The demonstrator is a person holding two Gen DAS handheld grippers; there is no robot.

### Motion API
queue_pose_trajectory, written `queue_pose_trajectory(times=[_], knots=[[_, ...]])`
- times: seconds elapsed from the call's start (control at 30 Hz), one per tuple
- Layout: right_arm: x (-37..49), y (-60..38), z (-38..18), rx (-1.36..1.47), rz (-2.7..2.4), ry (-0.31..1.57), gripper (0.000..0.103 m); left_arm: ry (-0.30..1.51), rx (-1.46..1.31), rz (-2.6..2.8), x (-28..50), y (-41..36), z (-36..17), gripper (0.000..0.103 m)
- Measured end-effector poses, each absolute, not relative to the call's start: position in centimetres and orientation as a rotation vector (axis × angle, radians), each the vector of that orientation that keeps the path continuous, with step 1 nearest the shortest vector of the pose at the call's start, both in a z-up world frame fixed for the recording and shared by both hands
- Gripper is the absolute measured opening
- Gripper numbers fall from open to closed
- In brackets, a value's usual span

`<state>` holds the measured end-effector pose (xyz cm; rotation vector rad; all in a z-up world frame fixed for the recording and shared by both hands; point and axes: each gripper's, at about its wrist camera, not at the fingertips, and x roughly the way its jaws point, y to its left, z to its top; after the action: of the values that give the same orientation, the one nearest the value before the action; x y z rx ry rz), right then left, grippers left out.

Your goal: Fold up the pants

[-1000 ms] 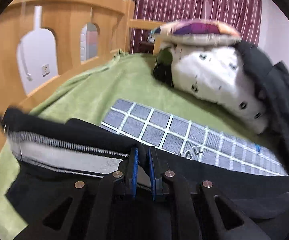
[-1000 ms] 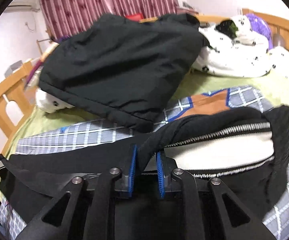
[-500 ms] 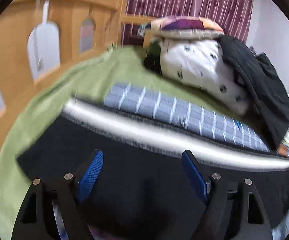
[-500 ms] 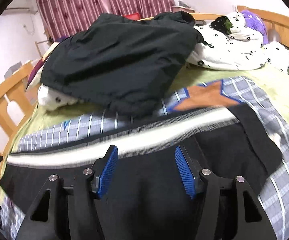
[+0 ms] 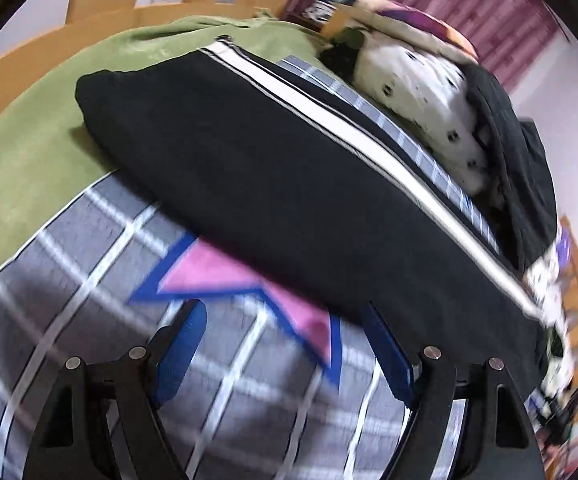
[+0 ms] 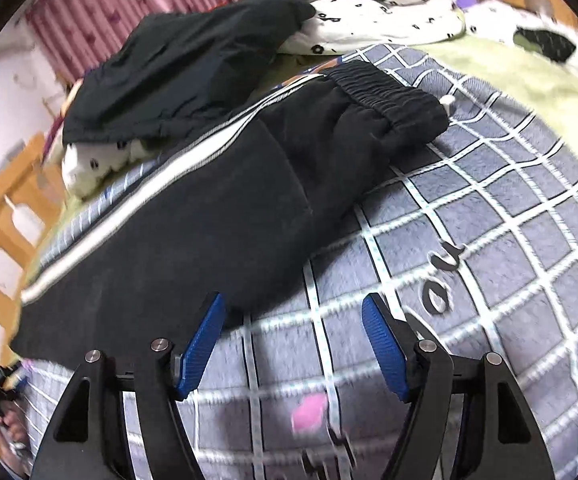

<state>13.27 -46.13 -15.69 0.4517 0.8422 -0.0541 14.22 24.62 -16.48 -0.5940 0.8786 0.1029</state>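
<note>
Bedding under my grippers is a green sheet with a grey checked blanket on it. Black pants lie folded lengthwise along the blanket's far edge, white side stripe outward, waistband toward its right corner. My left gripper holds nothing, jaws wide; my right gripper has just been opening, nothing between its jaws.

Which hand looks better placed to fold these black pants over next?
Probably right. The right hand-held gripper and left hand-held gripper have just been opening, nothing between their jaws. The right faces the pants waistband almost straight ahead; the left's cuff end lies far off sideways.
</note>
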Motion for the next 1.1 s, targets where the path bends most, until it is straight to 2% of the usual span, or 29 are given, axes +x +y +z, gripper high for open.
queue_pose_trajectory(times=[0.07, 0.13, 0.17, 0.27, 0.37, 0.4, 0.43, 0.47, 0.5, 0.53, 0.57, 0.63, 0.8, 1.0, 1.1], knots=[[14.9, -46.5, -16.3, 0.484, -0.054, 0.844, 0.07, 0.859, -0.6, 0.133, 15.9, 25.3, -16.9, 0.077], [16.7, -46.3, -16.7, 0.488, -0.059, 0.833, 0.07, 0.834, -0.54, 0.186, 17.4, 25.4, -17.1, 0.065], [17.9, -46.1, -16.9, 0.476, -0.059, 0.832, 0.07, 0.838, -0.515, 0.205, 18.4, 25.3, -17.3, 0.063], [21.3, -46.0, -16.9, 0.43, -0.071, 0.84, 0.061, 0.813, -0.57, 0.236, 20.7, 26.9, -17.5, 0.058], [24.2, -47.0, -17.0, 0.486, -0.097, 0.841, 0.057, 0.804, -0.626, 0.289, 22.2, 28.1, -17.6, 0.041], [25.0, -47.3, -16.8, 0.51, -0.11, 0.841, 0.055, 0.811, -0.62, 0.319, 22.8, 28.2, -17.4, 0.029], [25.4, -47.4, -16.8, 0.522, -0.118, 0.843, 0.045, 0.815, -0.601, 0.334, 23.0, 28.1, -17.1, 0.016], [25.9, -47.5, -16.4, 0.521, -0.129, 0.841, 0.026, 0.812, -0.575, 0.332, 23.1, 28.0, -16.4, 0.014], [26.1, -47.6, -15.8, 0.517, -0.117, 0.825, 0.022, 0.804, -0.547, 0.317, 22.9, 27.5, -15.4, 0.01], [26.0, -47.8, -14.9, 0.52, -0.096, 0.803, 0.016, 0.789, -0.527, 0.302, 22.6, 27.3, -14.4, 0.009], [25.5, -48.1, -13.6, 0.531, -0.079, 0.761, 0.015, 0.765, -0.503, 0.278, 22.0, 26.6, -12.8, 0.009], [24.0, -49.0, -10.8, 0.59, -0.047, 0.681, 0.015, 0.752, -0.471, 0.233, 20.9, 25.6, -10.7, 0.009], [19.0, -51.1, -6.1, 0.526, -0.056, 0.645, 0.014, 0.775, -0.342, 0.092, 14.9, 21.9, -8.4, 0.009], [8.8, -56.0, -8.4, 0.466, -0.072, 0.768, 0.016, 0.904, -0.328, -0.008, 6.9, 19.7, -13.4, 0.01], [5.2, -56.9, -12.2, 0.472, -0.075, 0.853, 0.022, 0.907, -0.325, 0.038, 5.5, 19.5, -15.6, 0.018]])
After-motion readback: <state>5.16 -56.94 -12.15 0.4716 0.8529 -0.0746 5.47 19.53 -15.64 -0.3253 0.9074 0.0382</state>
